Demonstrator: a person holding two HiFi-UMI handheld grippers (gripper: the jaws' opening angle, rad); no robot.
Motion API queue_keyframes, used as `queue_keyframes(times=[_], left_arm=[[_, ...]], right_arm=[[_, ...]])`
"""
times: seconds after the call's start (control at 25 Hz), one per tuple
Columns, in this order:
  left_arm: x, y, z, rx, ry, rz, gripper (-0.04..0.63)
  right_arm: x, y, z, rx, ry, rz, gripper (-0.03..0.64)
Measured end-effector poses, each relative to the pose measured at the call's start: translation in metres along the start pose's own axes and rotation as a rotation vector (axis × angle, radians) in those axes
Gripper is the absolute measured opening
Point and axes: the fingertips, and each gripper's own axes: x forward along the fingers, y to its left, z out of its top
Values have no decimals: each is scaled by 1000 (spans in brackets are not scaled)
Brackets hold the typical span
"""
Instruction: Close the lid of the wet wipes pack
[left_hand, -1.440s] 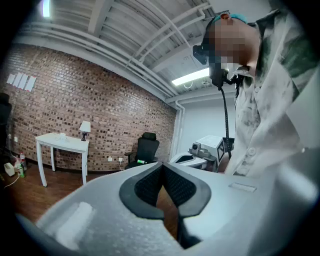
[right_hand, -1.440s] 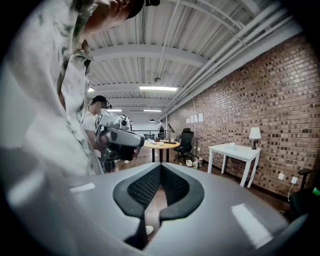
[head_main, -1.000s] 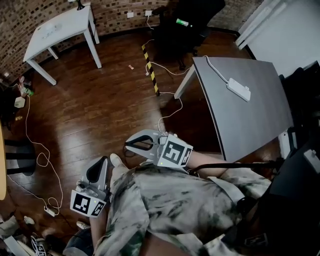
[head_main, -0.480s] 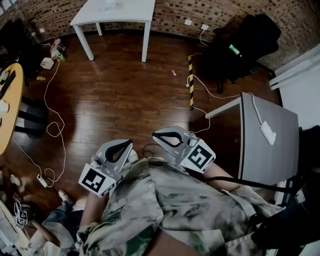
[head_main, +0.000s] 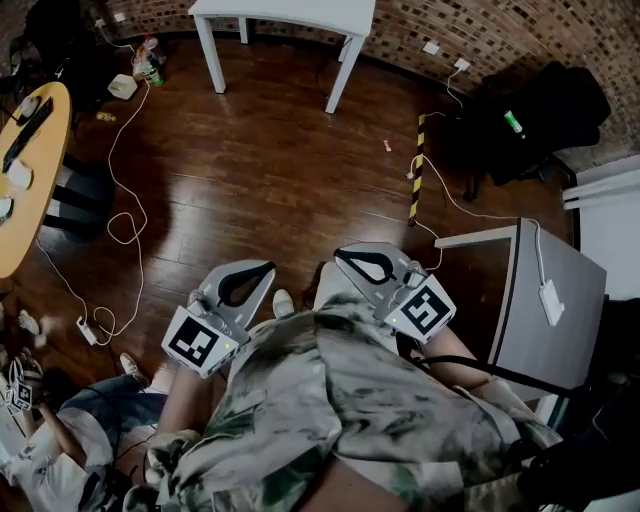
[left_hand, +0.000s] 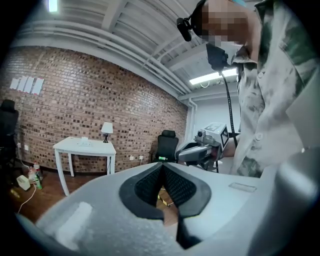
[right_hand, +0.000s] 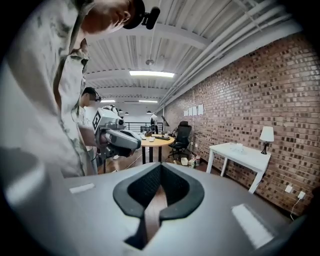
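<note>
The left gripper (head_main: 266, 268) and the right gripper (head_main: 340, 254) are held side by side, close against a camouflage shirt (head_main: 350, 400) and above a wooden floor (head_main: 250, 170). Both pairs of jaws are seen pressed together, with nothing clamped between them. A white table (head_main: 290, 12) is seen at 12 o'clock, a grey worktop (head_main: 535, 345) at 3 o'clock and a round table (head_main: 30, 190) at 9 o'clock. The wet wipes pack cannot be made out in any view.
</note>
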Motion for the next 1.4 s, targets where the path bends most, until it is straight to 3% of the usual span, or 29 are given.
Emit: queue_keyframes(times=[0.32,0.92,1.16,1.4], left_arm=[[44,72,22,-25,-4,61,-2],[208,212,93,-10,24,117,-2],[246,258,113,-18,0,139,-2],[251,320,110,-58,-8,167,-2]], right_arm=[[40,-84,1,9,-22,42,3],[96,-305,8,-13,-65,130,3],[119,-359,9,-2,-67,140,3],[160,-397,6,-12,-43,138,3]])
